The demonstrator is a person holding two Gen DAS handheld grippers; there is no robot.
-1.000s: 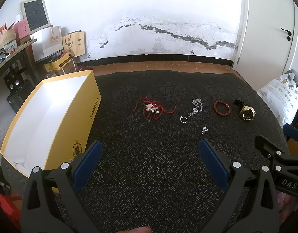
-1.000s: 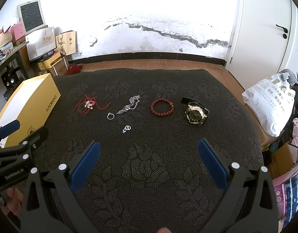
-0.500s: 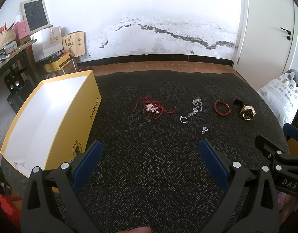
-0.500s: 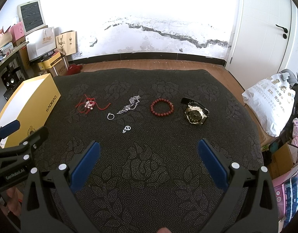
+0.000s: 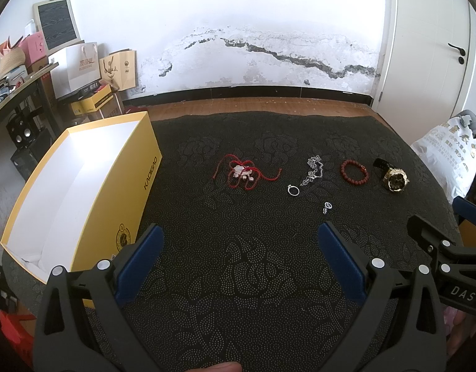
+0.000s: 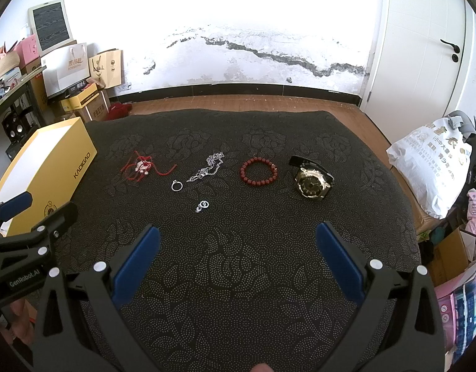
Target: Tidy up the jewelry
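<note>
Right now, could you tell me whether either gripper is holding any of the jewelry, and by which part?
Nothing is held. The left gripper and right gripper are both open and empty above the dark cloth, short of the jewelry.

Peeling white wall (image 6: 238, 46) above wooden floor (image 6: 238, 102); white door (image 6: 424, 46) at right; cluttered shelf (image 5: 18, 83) at left

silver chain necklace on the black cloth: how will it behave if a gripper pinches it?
The thin silver chain necklace lies in a loose heap, so it is probably floppy and would drape and dangle. Its fine links look light, likely slippery between the blue pads, and may snag on the textured black cloth.
</note>
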